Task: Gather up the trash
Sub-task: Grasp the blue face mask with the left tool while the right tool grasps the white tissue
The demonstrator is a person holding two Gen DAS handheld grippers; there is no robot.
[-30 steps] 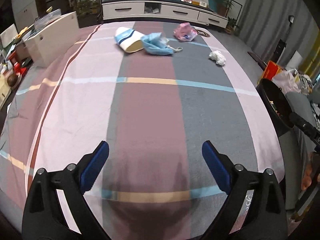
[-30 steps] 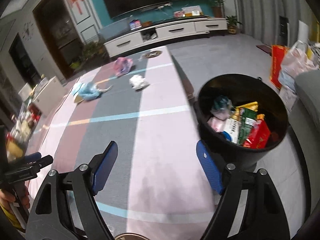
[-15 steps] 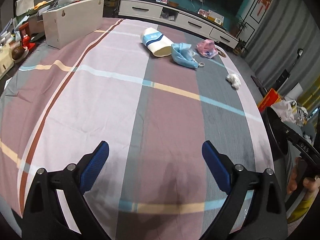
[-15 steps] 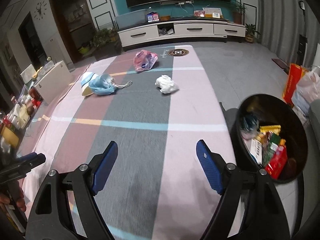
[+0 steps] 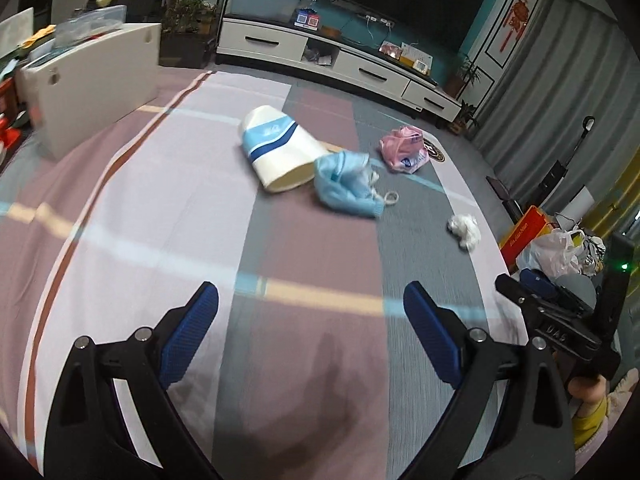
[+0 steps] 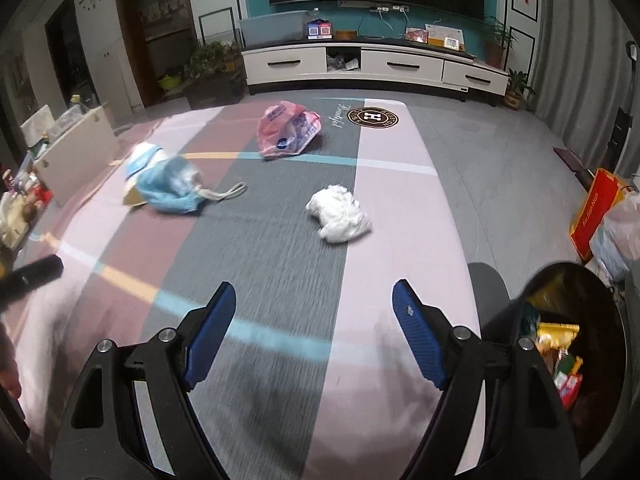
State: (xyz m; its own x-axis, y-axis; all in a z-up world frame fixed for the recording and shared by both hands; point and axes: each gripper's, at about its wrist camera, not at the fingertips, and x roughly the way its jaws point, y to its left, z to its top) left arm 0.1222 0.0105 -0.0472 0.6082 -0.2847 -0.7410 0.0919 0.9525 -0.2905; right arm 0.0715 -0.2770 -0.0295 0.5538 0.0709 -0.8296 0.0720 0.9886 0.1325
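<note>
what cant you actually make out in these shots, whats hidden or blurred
- Paper cup, right wrist view: mostly hidden behind the blue mask.
- Black bin, right wrist view: cut off by the frame edge and by the right gripper; its contents are only partly visible.
- Print on the pink bag, left wrist view: too small to read.
- White tissue, left wrist view: motion-blurred.

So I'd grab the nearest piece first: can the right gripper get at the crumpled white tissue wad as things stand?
Probably yes: the right gripper is open and empty, and only bare striped cloth lies between it and the crumpled white tissue wad.
</note>
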